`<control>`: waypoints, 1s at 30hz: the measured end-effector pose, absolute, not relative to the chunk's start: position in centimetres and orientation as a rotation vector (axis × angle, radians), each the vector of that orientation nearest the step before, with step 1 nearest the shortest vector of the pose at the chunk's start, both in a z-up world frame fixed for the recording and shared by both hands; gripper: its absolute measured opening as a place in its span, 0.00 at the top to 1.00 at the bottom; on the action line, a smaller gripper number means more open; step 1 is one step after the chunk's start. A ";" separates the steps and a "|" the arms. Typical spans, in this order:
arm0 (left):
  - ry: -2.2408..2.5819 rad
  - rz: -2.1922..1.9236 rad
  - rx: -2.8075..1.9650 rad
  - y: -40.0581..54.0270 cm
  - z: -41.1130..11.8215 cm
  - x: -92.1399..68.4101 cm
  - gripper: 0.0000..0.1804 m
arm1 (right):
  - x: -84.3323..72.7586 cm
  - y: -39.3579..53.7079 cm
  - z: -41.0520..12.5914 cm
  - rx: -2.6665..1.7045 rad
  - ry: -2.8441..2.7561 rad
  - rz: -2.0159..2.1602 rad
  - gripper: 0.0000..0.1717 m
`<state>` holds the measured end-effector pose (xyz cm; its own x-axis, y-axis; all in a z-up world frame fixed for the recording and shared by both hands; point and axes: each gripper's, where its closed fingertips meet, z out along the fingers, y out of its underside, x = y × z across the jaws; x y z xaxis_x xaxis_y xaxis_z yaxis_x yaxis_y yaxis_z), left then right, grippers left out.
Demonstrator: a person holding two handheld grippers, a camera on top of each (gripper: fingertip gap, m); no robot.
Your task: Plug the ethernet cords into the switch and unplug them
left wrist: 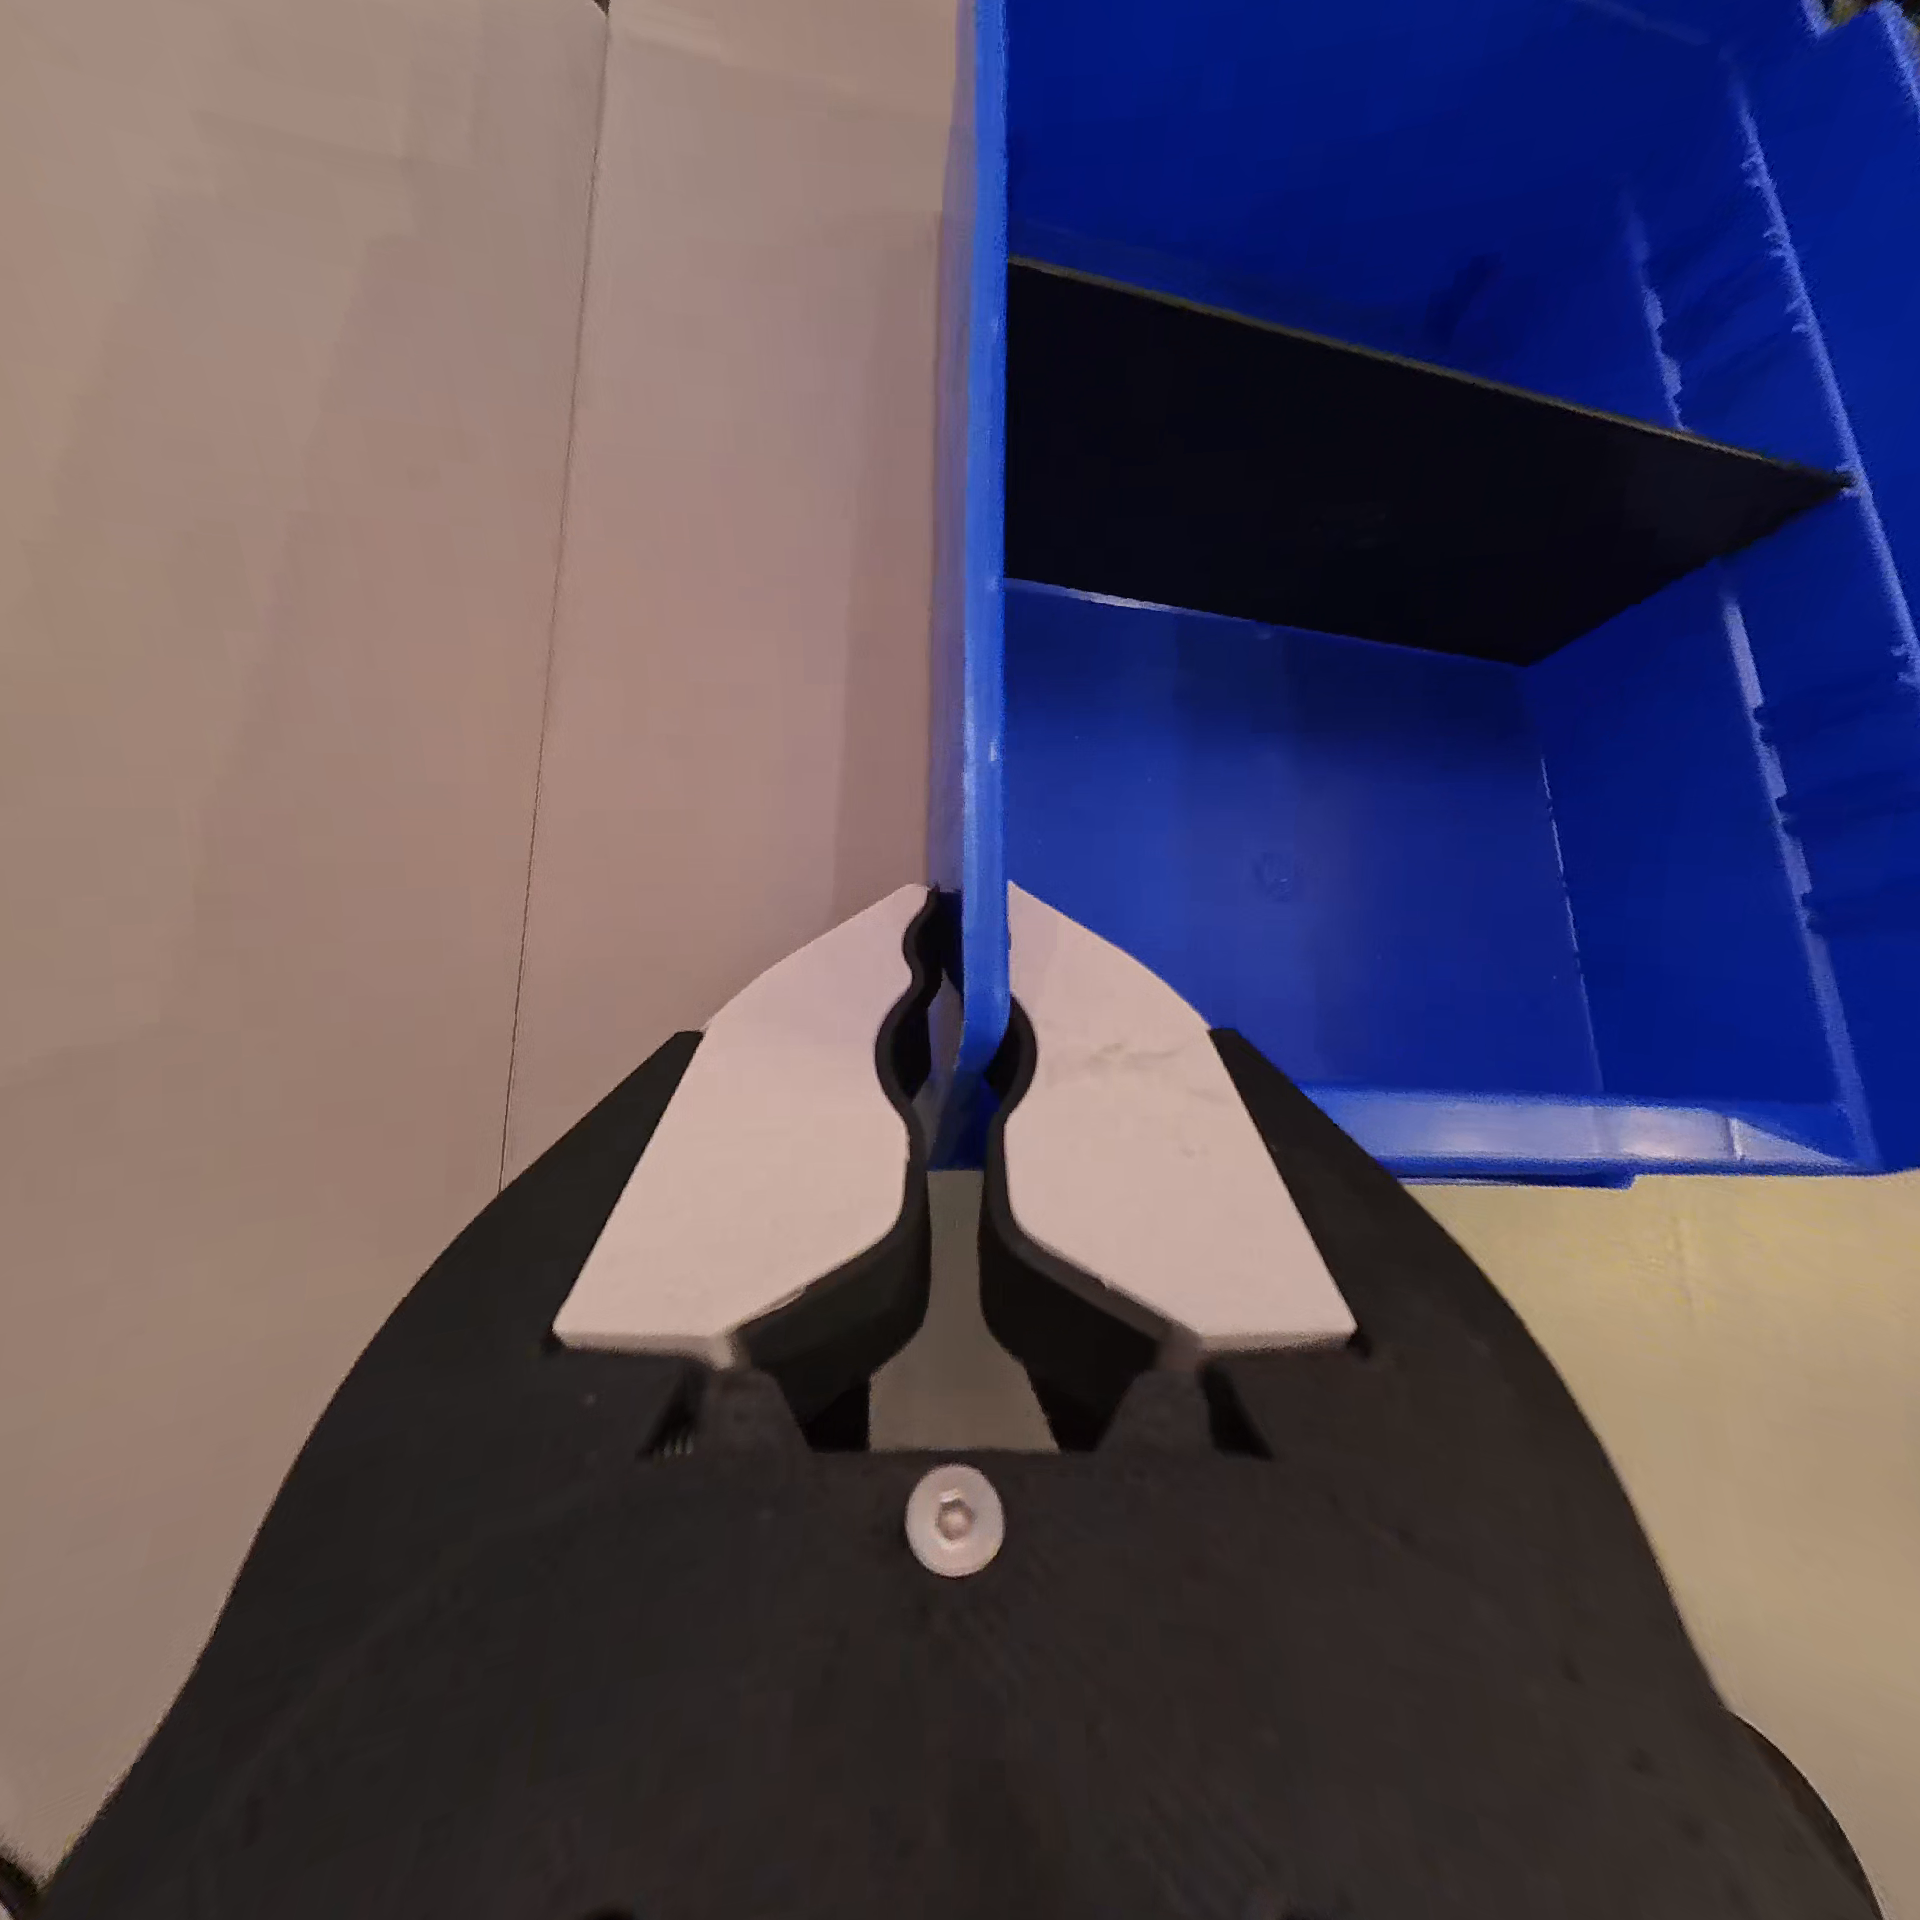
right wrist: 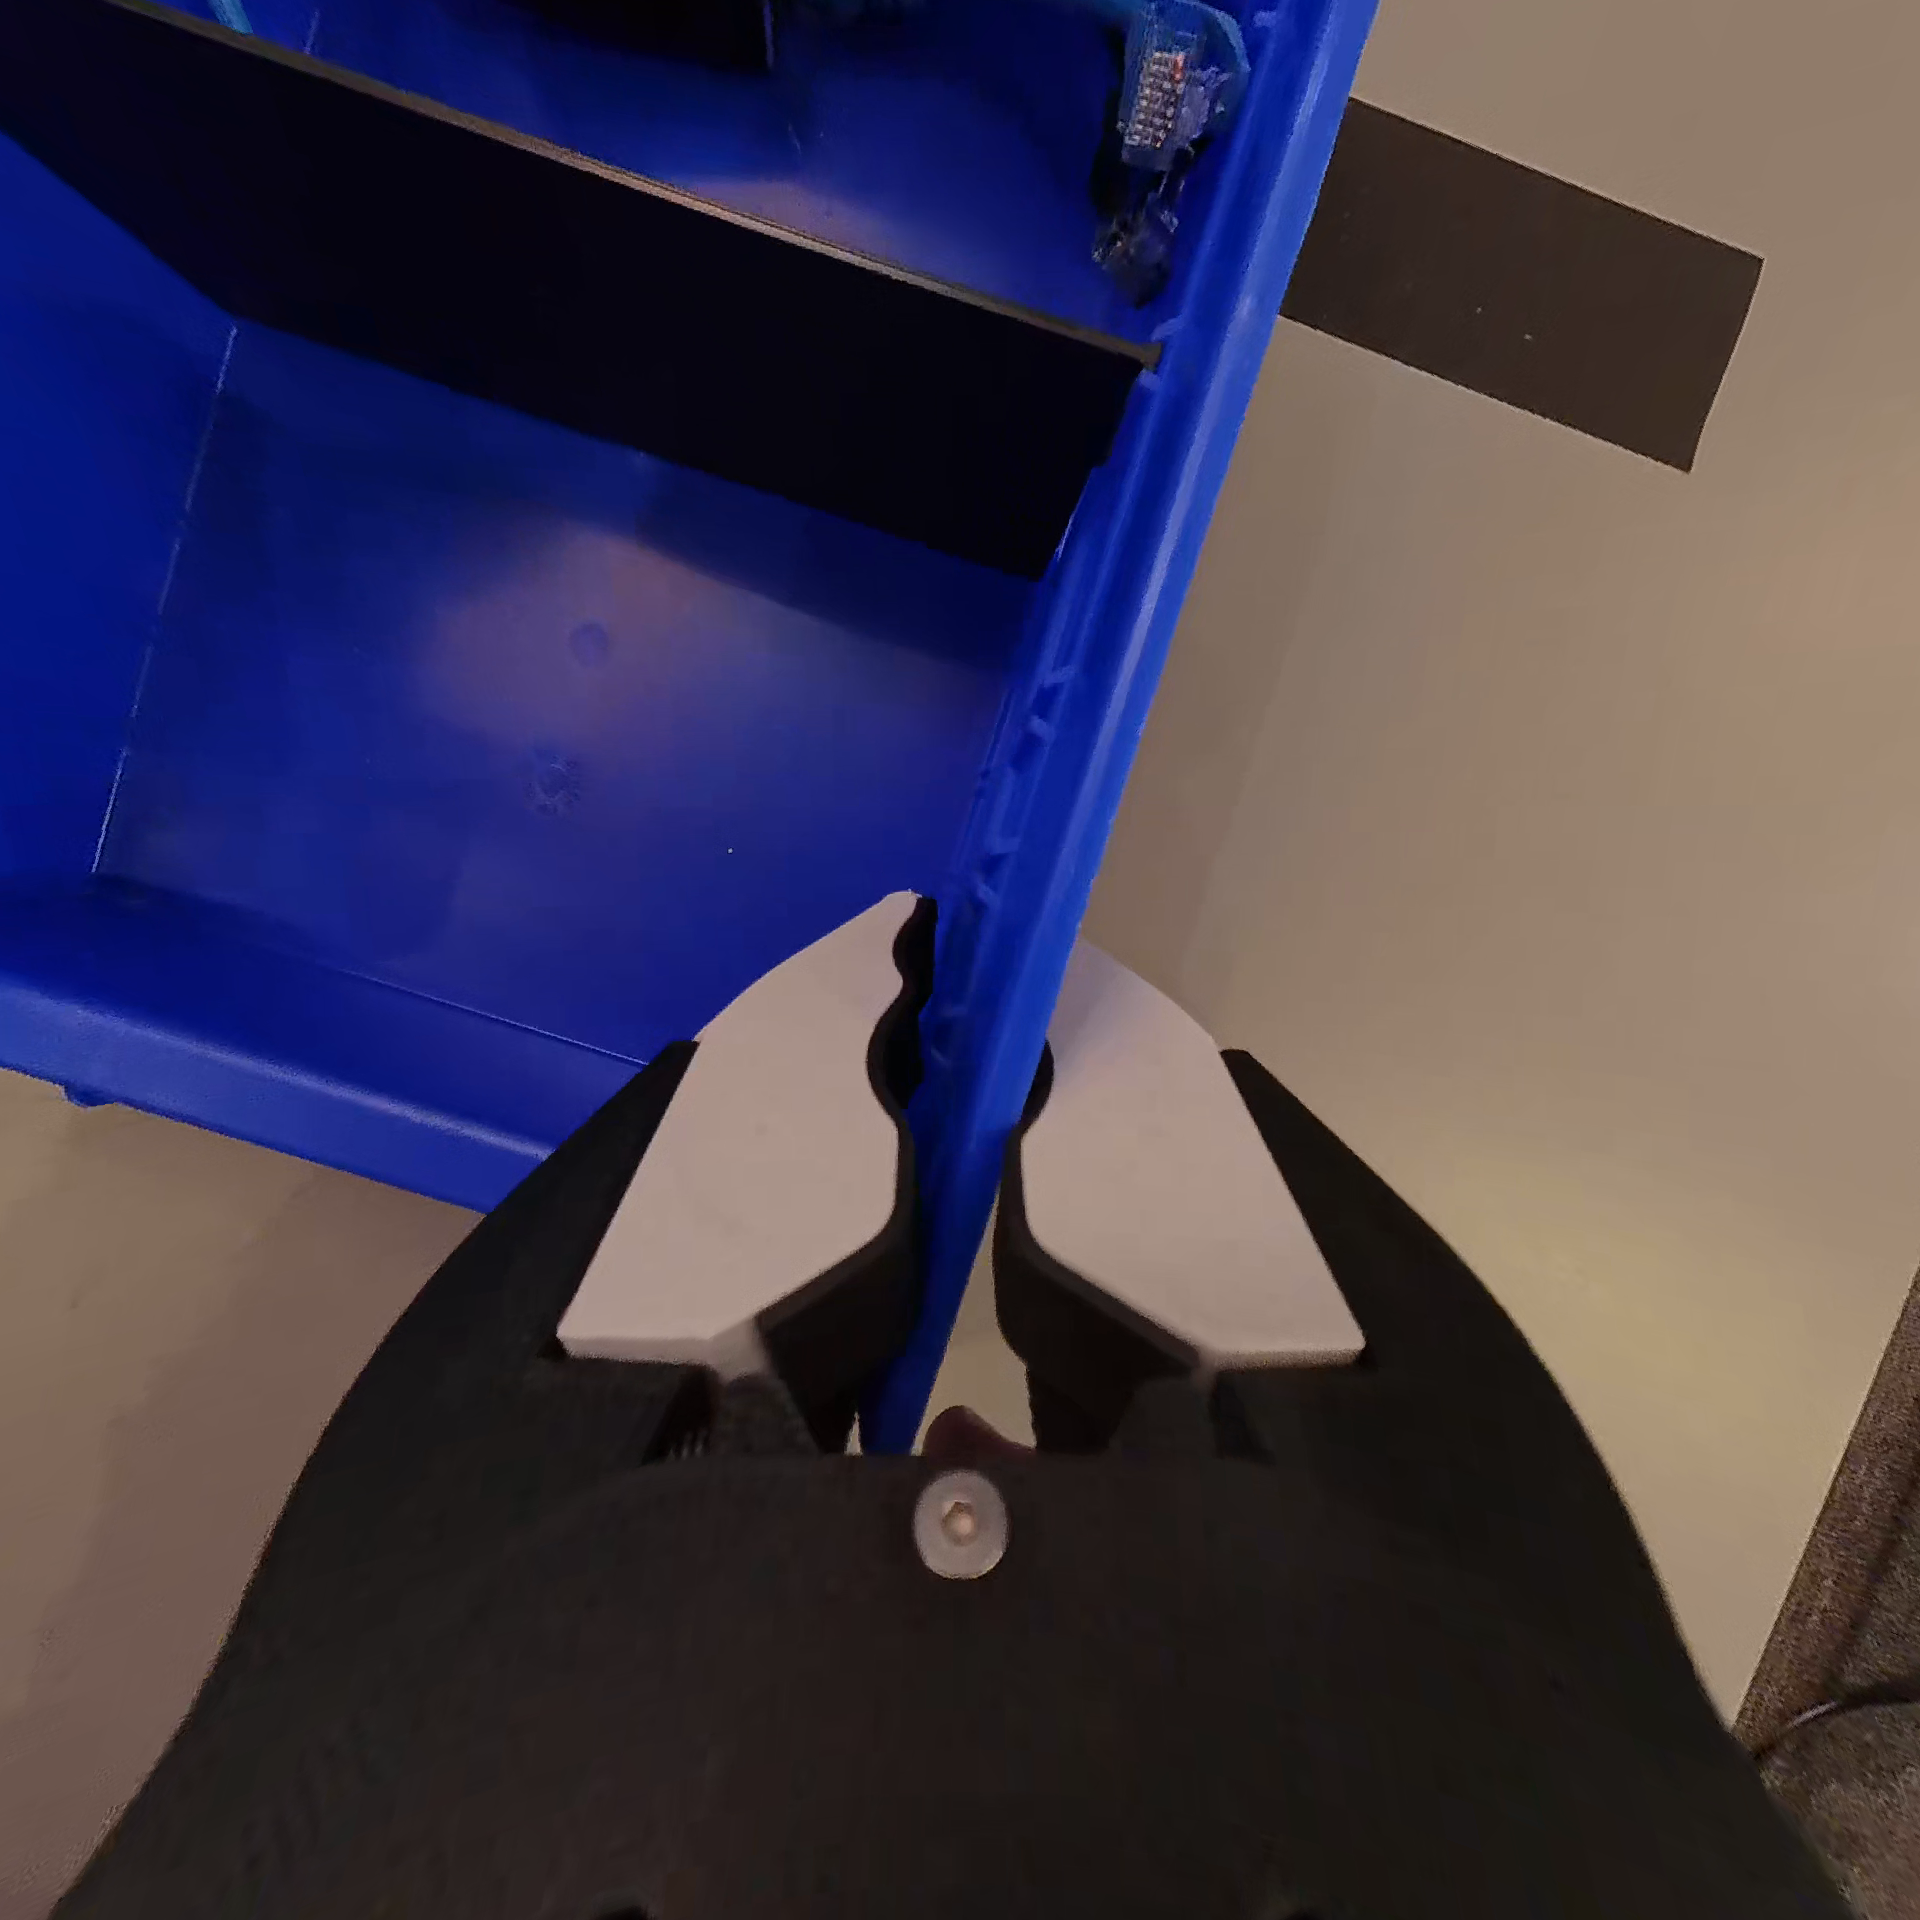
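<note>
A blue plastic bin point(left wrist: 1299, 883) stands on the table, split by a black divider point(left wrist: 1351, 468). My left gripper point(left wrist: 971, 909) is shut on the bin's left wall point(left wrist: 982, 727), one finger outside and one inside. My right gripper point(right wrist: 997, 925) is shut on the bin's right wall point(right wrist: 1132, 623) in the same way. The near compartment point(right wrist: 520, 675) is empty. In the far compartment, at the top of the right wrist view, lies a blue cord with a clear plug point(right wrist: 1153, 135). No switch shows in either view.
The bin sits on a pale table point(left wrist: 312, 623). A strip of black tape point(right wrist: 1507, 291) lies on the table right of the bin. The table's edge and grey carpet point(right wrist: 1849, 1558) are at the far right. One gripper's finger ends stand about 90 cm off the other's.
</note>
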<state>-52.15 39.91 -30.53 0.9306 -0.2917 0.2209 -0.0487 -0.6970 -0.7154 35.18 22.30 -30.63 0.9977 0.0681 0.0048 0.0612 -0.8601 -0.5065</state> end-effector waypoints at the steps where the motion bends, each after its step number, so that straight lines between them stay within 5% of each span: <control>1: 0.245 -0.408 -2.318 39.8 -30.5 -52.1 0.98 | 35.2 22.3 -30.7 -2.613 -0.086 0.022 0.94; 30: 0.299 -0.406 -2.339 34.0 -27.5 -50.9 0.98 | 34.5 15.6 -28.4 -2.758 -0.204 0.075 0.95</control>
<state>-50.87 34.03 -27.50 0.9232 -0.3269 0.2022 -0.0960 -0.7056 -0.7021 34.45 15.59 -28.42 0.9880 0.1521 -0.0253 0.1321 -0.9199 -0.3692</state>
